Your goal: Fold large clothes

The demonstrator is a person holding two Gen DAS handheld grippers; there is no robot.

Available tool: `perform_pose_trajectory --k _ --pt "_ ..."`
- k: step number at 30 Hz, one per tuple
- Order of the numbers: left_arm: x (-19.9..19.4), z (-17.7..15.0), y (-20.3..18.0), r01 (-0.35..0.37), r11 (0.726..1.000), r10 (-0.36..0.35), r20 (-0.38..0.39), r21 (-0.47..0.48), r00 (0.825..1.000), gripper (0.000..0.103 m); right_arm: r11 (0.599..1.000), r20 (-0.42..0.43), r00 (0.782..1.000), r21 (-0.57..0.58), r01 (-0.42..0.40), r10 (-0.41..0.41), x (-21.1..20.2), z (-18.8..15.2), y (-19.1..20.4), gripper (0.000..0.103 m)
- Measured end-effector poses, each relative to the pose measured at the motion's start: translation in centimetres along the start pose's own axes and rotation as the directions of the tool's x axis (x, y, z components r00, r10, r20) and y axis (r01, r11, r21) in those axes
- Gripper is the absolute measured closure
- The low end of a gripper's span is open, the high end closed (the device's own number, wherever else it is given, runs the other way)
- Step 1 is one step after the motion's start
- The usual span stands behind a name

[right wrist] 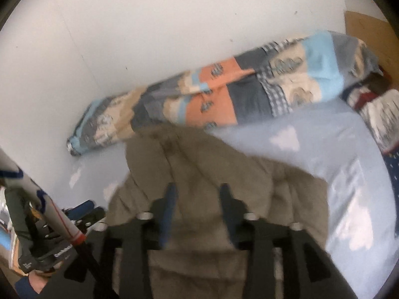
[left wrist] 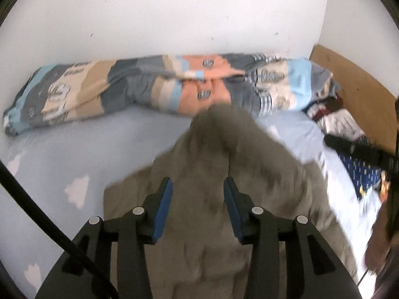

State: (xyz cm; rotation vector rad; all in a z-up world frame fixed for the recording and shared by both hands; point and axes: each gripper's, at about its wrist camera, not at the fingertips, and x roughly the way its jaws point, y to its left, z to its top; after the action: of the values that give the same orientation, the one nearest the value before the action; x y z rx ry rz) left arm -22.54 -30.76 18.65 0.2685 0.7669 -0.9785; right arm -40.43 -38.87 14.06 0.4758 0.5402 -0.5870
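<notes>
With both tools, left tool (left wrist: 197,189) and right tool (right wrist: 197,194), spread above the brown garment (left wrist: 212,164), apparently gripping nothing, we risk its loose fold slumping crooked at frame centre.

The only item here is a big olive-brown garment (left wrist: 212,164), some soft, thick fabric (can't tell what kind of clothing, too blurry). It's lying rumpled on the bed, not flat at all, with deep creases running lengthwise. From the right wrist view the garment (right wrist: 199,164) stretches away toward the wall, far end narrower and bunched up, the near part wider and lumpy.
</notes>
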Motion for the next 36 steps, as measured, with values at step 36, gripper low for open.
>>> perform_pose_trajectory --k 36 --pt "6.9 1.1 -2.7 0.026 0.999 -0.021 -0.131 0.036 0.991 0.058 0.988 -0.13 0.98 -0.011 0.152 -0.152 6.6 -3.7 -5.5 0.055"
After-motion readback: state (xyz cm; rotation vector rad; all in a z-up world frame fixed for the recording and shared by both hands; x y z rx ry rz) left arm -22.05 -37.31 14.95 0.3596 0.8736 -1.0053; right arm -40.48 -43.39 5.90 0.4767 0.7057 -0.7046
